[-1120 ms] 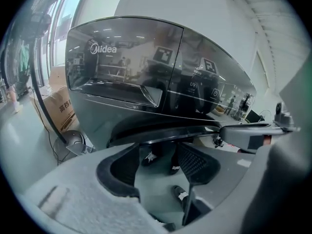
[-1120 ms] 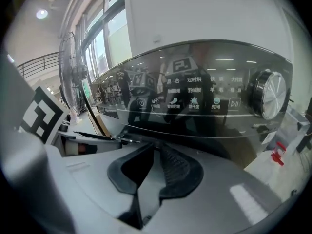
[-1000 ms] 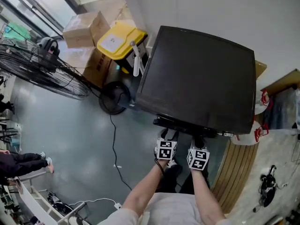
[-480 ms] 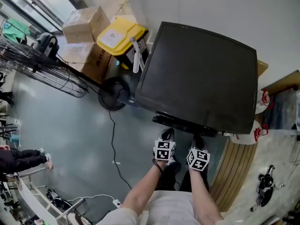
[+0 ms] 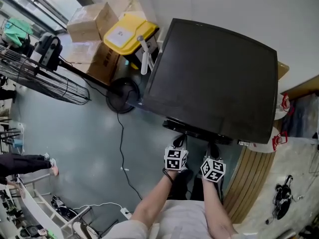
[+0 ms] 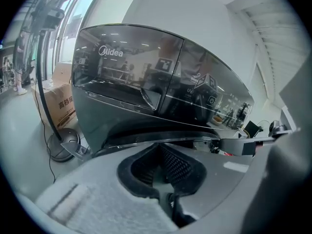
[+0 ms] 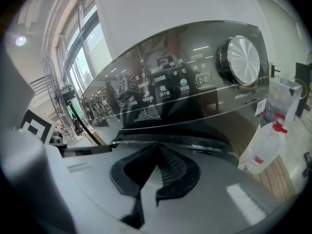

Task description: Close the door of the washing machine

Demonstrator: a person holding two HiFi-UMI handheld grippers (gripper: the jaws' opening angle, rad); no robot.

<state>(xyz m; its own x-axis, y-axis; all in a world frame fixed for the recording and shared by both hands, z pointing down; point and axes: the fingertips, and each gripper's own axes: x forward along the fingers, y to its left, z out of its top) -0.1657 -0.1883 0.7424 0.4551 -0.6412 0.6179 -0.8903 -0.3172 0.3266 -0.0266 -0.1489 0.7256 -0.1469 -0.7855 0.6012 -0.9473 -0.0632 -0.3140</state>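
Note:
The dark washing machine (image 5: pixel 214 78) fills the middle of the head view, seen from above. The curved dark rim of its door (image 5: pixel 197 132) juts from the front, just ahead of both grippers. I cannot tell whether the door is latched. My left gripper (image 5: pixel 178 142) is shut with nothing between its pads and points at the door rim (image 6: pixel 161 133) under the detergent drawer (image 6: pixel 122 79). My right gripper (image 5: pixel 213 152) is shut and empty too. It faces the rim (image 7: pixel 170 140) below the control panel and its silver knob (image 7: pixel 242 60).
A yellow bin (image 5: pixel 125 35) and cardboard boxes (image 5: pixel 89 21) stand left of the machine. A big floor fan (image 5: pixel 40 68) has its round base (image 5: pixel 122 96) there, and a cable (image 5: pixel 121 153) crosses the floor. A white bottle with a red cap (image 7: pixel 265 147) and wooden slats (image 5: pixel 254 183) are to the right. A person (image 5: pixel 25 163) stands far left.
Both grippers stay in front of the washer's door. The left gripper's jaws look narrower than a second ago. The head view has shifted slightly.

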